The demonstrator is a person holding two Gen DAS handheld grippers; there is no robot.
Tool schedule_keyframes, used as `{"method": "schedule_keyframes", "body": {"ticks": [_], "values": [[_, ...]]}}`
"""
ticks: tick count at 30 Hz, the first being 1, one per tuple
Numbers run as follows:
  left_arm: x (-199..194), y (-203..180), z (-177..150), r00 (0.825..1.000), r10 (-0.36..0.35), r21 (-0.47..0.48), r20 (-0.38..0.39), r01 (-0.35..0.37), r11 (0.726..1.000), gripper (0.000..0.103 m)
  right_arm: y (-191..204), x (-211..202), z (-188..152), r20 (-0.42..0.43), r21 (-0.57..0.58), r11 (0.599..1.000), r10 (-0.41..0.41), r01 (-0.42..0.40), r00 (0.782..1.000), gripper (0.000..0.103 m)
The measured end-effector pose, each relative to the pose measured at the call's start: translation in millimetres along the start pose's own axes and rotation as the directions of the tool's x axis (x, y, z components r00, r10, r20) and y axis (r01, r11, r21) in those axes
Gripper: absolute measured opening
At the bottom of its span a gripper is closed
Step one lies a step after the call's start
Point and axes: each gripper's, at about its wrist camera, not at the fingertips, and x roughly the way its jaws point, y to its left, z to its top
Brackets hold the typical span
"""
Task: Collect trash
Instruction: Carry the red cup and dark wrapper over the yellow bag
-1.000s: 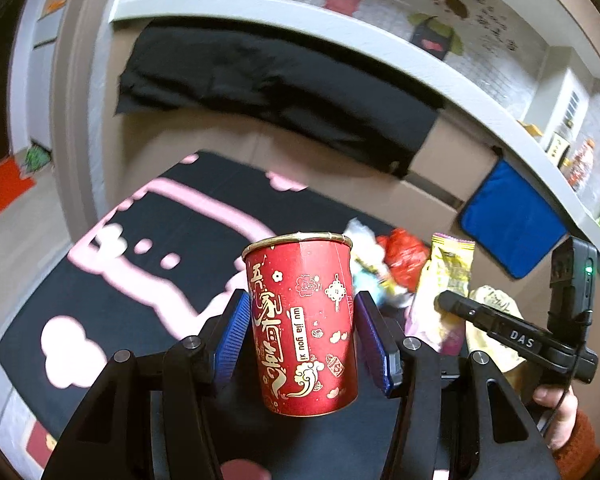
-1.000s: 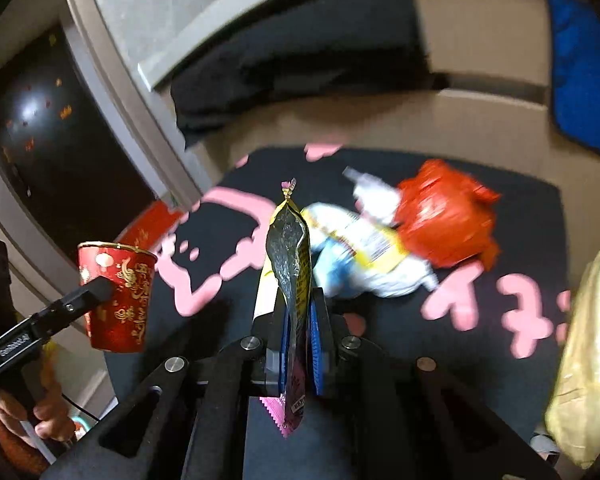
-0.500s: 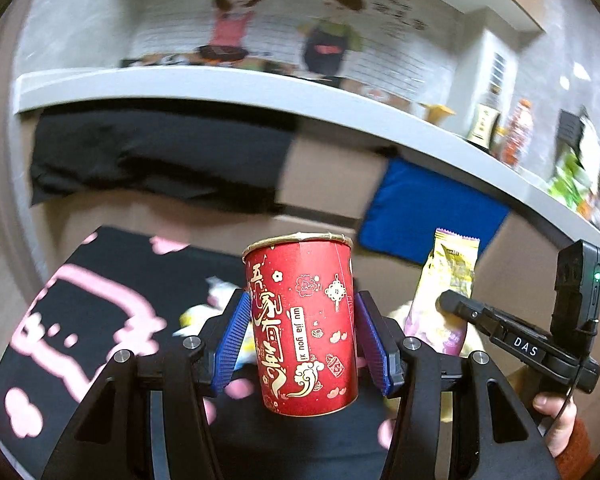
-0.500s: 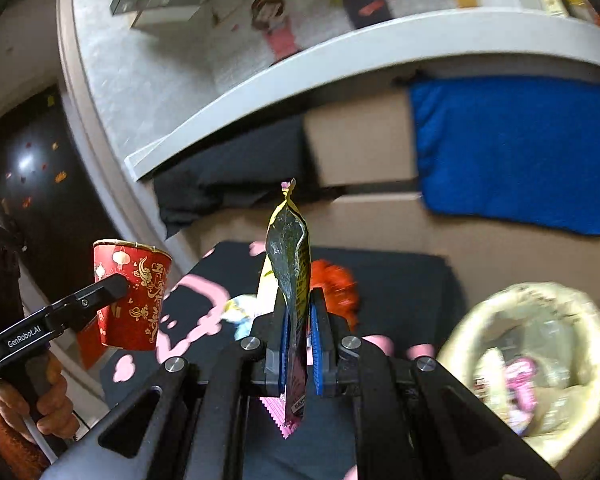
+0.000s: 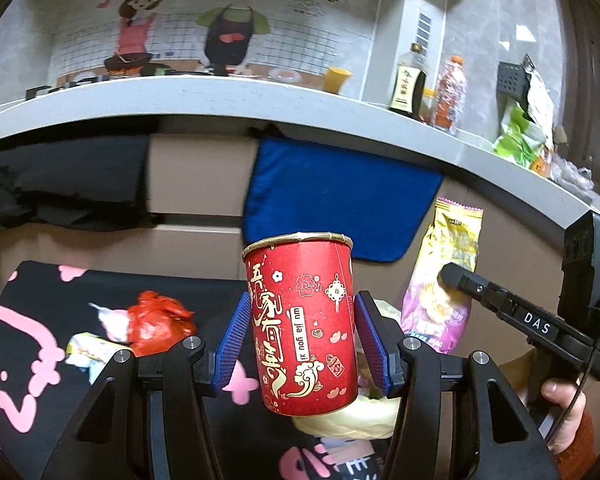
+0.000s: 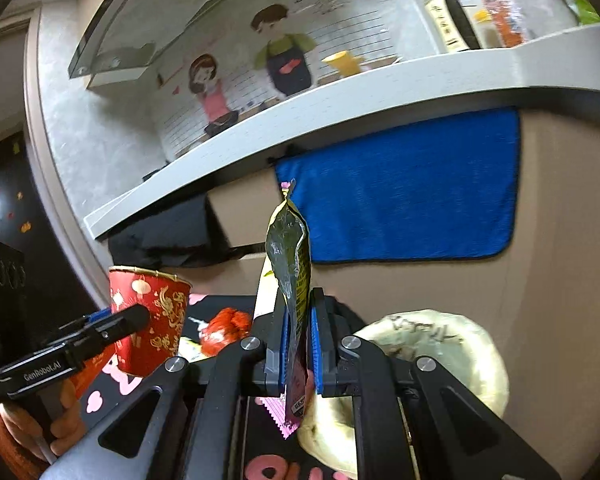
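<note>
My left gripper (image 5: 302,340) is shut on a red paper cup (image 5: 302,332) with gold print, held upright above the black mat. The cup also shows in the right wrist view (image 6: 150,320). My right gripper (image 6: 298,350) is shut on a yellow and purple snack wrapper (image 6: 292,264), held upright on edge; it also shows in the left wrist view (image 5: 446,280). A bin lined with a pale yellow bag (image 6: 452,344) sits low, right of the right gripper; part of it shows under the cup (image 5: 348,420). A red crumpled bag (image 5: 156,324) and a white wrapper (image 5: 88,350) lie on the mat.
A black mat with pink shapes (image 5: 32,344) covers the floor. Behind it are cardboard-coloured cabinet fronts with a blue towel (image 5: 340,200) and a black cloth (image 5: 60,180). A white counter (image 5: 220,100) holds bottles (image 5: 410,84) and a yellow cup.
Both grippers have swung to the right and tilted up with their loads. The bin has come in close below them and the counter and wall picture fill more of both views.
</note>
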Motion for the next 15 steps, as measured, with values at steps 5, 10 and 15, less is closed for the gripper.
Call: {"method": "schedule_keyframes", "body": {"ticks": [5,10,15], "values": [[23,-9,-8,0.999,-0.018,-0.018,-0.047,0.017,1.0,0.054,-18,-5,-4,0.002,0.027,0.999,-0.025,0.025,1.0,0.009],[42,-13,-20,0.996,-0.022,-0.019,-0.087,0.021,1.0,0.054,-35,-2,-12,-0.019,0.057,0.998,-0.036,0.037,0.999,0.009],[62,-16,-28,0.992,-0.026,-0.019,-0.121,0.024,1.0,0.054,-48,5,-18,-0.049,0.068,0.996,-0.056,0.059,0.997,0.009]]}}
